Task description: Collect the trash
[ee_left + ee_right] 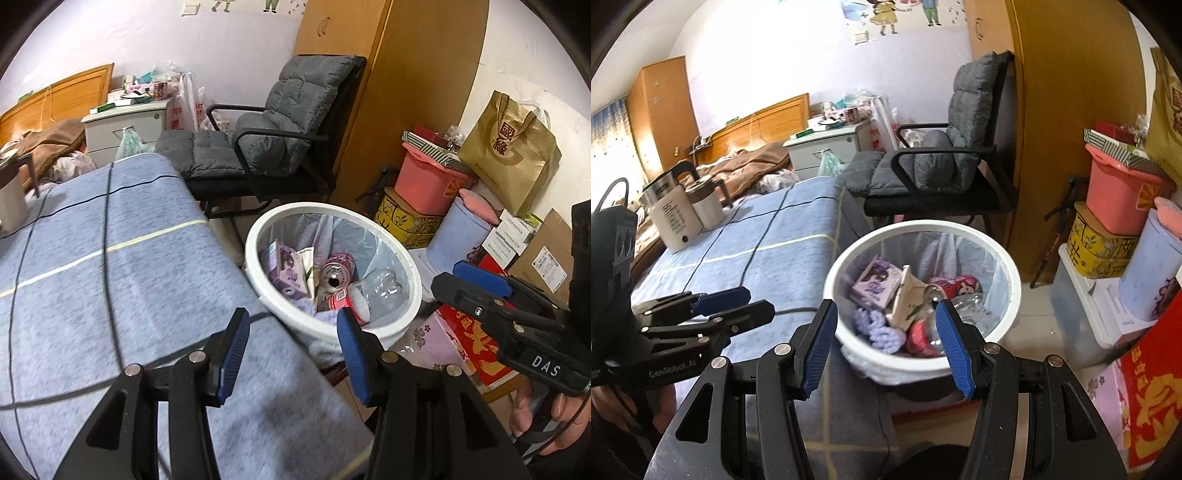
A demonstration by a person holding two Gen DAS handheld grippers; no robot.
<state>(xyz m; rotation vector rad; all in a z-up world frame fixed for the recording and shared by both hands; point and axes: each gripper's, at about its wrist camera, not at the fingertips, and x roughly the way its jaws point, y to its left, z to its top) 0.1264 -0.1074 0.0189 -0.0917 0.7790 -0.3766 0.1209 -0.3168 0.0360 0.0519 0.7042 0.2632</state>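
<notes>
Both empty, jaws apart: left hand-held gripper [291, 345], right hand-held gripper [886, 339]. Left body reads "GenRobot.AI", right one "DAS". White trash bin [413, 295] at 12 o'clock of both, beside the blue-covered table [110, 258]; inside: red can [338, 271], clear bottle [380, 291], purple carton [875, 282].

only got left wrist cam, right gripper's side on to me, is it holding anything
Observer: No. In the right wrist view the right gripper is open with nothing between its pads, pointed at the white bin.
Operator: whats that white thing cut off at my left edge
Observer: A white electric kettle, with a smaller lidded jug beside it, both upright on the blue cover.
</notes>
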